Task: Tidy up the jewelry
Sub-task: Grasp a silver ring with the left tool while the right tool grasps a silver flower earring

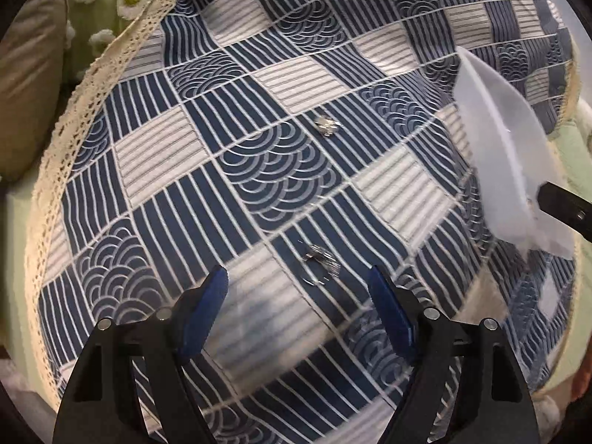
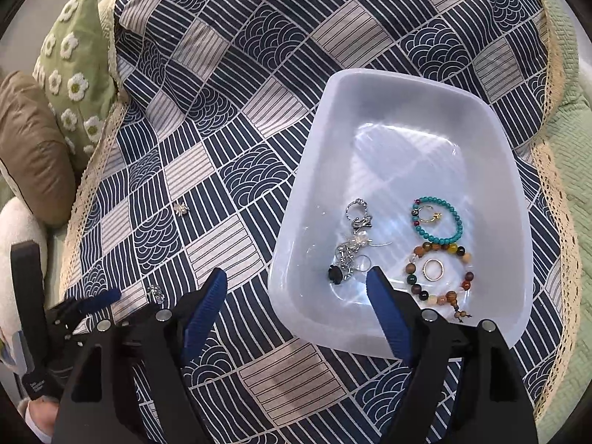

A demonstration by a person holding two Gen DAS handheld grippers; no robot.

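Though both claws gape empty, left claw (image 1: 299, 288) near silver piece (image 1: 321, 262), right claw (image 2: 298, 288) over tray rim (image 2: 285, 259).

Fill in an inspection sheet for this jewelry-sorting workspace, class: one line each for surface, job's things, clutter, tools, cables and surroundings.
Surface: blue-and-white patterned cloth with a lace edge, lying flat.
Job's things: white tray holding a turquoise bead bracelet, a multicolour bead bracelet, a gold ring and tangled silver pieces; two small silver pieces are on the cloth, one nearer, one farther.
Clutter: nothing seen.
Tools: left tool open, empty, over the nearer silver piece; right tool open, empty, at the tray's near edge.
Cables: nothing seen.
Surroundings: green daisy cushion, brown cushion, green quilted cover.
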